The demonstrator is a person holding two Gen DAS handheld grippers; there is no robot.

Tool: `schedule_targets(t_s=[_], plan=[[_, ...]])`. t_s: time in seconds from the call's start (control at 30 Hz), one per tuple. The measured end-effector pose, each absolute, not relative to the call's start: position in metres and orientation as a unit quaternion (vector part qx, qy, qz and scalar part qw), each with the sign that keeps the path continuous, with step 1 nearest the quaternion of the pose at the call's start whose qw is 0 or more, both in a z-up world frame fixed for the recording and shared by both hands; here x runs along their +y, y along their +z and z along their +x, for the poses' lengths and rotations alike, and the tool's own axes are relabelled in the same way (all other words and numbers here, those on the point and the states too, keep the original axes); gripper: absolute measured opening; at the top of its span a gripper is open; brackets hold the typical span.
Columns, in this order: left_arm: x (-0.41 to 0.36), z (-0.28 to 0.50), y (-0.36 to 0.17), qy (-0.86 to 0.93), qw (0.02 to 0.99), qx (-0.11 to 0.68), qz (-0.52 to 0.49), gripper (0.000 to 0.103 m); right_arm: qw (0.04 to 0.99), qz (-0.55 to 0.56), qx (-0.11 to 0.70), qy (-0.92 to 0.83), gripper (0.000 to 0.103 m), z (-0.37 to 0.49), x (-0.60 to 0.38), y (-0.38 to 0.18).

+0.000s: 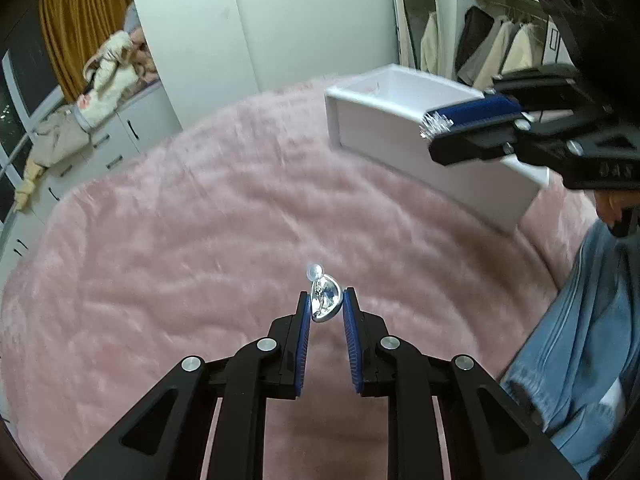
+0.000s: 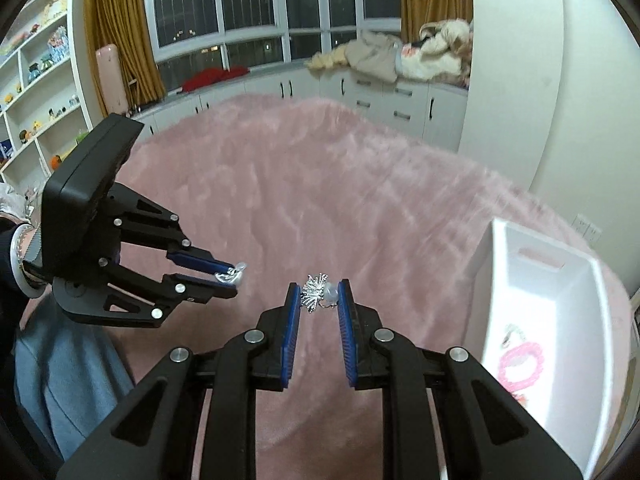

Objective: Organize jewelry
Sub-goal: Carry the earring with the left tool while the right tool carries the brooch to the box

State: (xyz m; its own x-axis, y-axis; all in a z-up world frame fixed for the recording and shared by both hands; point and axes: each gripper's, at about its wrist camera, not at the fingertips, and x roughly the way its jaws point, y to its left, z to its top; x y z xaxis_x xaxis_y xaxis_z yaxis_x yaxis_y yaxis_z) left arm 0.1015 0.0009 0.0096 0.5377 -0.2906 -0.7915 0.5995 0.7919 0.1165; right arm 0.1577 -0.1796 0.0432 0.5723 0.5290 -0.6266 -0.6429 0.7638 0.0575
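Observation:
My left gripper (image 1: 326, 302) is shut on a shiny silver drop earring (image 1: 326, 304) with a clear backing on its post, held above the pink fluffy rug. It also shows in the right wrist view (image 2: 231, 275), at the left. My right gripper (image 2: 319, 293) is shut on a spiky silver earring (image 2: 316, 292) with a clear backing. In the left wrist view it (image 1: 434, 126) hovers by the near wall of the white box (image 1: 400, 136). The box (image 2: 532, 292) holds a pink bead bracelet (image 2: 520, 366) and another small piece.
The pink rug (image 1: 200, 240) covers the floor. White cabinets (image 2: 360, 92) with clothes piled on top run under the window. Shelves (image 2: 36, 92) stand at the left. My blue-jeaned leg (image 1: 580, 340) lies beside the rug.

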Motion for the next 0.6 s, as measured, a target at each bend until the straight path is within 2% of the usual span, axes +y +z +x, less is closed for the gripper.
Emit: schedule_targets(t_s=[0.33,0.6], plan=[[-0.036,0.103,0.077,-0.268,0.875,0.352,0.198,0.022,0.908,-0.076,0.267,0.313,0.020,0.142,-0.219,0.095],[-0.070,0.108,0.107,-0.277,0.881,0.330,0.197,0.022,0.924,-0.062,0.241,0.289,0.020,0.136,-0.256,0.116]])
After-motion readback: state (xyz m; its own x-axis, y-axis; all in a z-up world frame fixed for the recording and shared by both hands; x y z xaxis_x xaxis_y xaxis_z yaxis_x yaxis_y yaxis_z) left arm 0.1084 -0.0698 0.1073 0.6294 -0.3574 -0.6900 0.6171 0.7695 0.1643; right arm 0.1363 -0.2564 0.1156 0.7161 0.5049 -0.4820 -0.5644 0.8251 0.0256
